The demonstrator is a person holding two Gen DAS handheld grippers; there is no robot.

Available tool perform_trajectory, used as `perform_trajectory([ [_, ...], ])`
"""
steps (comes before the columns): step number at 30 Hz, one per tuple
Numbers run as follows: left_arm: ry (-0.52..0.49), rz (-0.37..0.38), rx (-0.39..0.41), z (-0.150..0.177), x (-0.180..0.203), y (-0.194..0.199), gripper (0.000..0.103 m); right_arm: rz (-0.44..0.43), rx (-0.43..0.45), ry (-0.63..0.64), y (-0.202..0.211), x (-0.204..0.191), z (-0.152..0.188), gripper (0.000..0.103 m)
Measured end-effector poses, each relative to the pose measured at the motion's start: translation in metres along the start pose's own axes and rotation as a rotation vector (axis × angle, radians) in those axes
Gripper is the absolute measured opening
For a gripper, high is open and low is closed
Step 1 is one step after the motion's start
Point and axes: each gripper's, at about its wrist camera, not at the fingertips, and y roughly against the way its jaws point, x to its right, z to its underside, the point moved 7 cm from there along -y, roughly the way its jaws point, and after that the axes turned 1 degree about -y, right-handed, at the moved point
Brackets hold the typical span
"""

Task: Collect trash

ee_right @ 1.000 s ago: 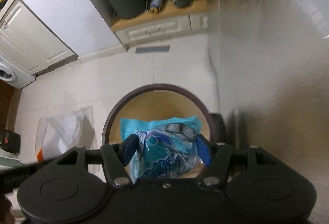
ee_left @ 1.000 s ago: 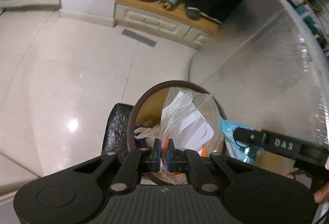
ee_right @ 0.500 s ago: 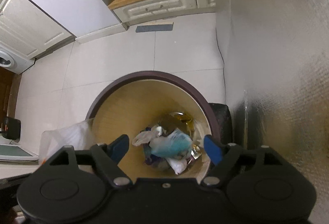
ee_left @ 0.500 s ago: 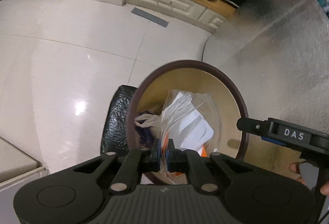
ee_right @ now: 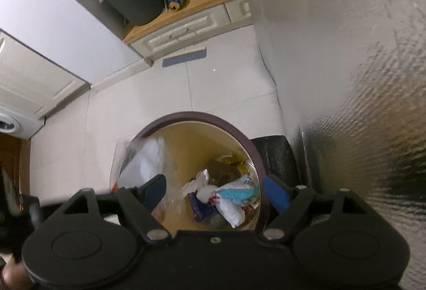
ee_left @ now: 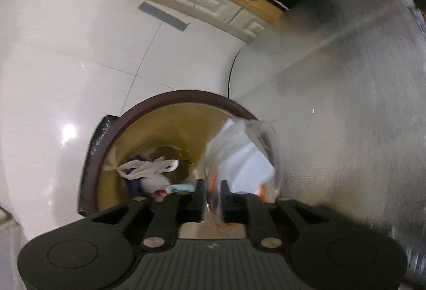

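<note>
The left gripper (ee_left: pixel 213 190) is pinching the clear bag (ee_left: pixel 241 157), light and soft, at lower centre, above the bin (ee_left: pixel 186 95); the right gripper (ee_right: pixel 217 190) is hanging wide open, empty.

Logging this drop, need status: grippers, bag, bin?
Left gripper shut on clear plastic bag of white paper, held over round brown-rimmed bin. Right gripper open, empty, above bin. Nothing blocking the opening.

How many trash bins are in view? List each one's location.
2. The round brown-rimmed bin stands on the floor under both grippers; the dark grey bin sits on the wooden ledge behind. Others may be hidden.
</note>
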Motion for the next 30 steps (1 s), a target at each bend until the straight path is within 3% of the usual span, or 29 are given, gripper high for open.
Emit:
perform_trajectory([
  [1, 0.012, -0.018, -0.025, -0.003, -0.002, -0.006, 0.058, 0.003, -0.004, 0.002, -0.001, 0.000, 0.000, 0.082],
  [10, -0.093, -0.158, -0.083, 0.011, -0.017, -0.001, 0.068, 0.036, -0.037, 0.054, -0.015, -0.003, 0.009, 0.082],
  [18, -0.166, -0.195, -0.075, 0.020, -0.024, 0.024, 0.087, 0.067, -0.043, 0.101, -0.014, -0.010, 0.018, 0.082],
  [25, -0.184, -0.204, -0.035, 0.021, -0.022, 0.065, 0.103, 0.091, 0.015, 0.165, 0.020, -0.026, 0.021, 0.090],
  [30, -0.209, -0.226, 0.007, 0.021, -0.019, 0.106, 0.103, 0.096, 0.067, 0.193, 0.058, -0.041, 0.021, 0.101],
])
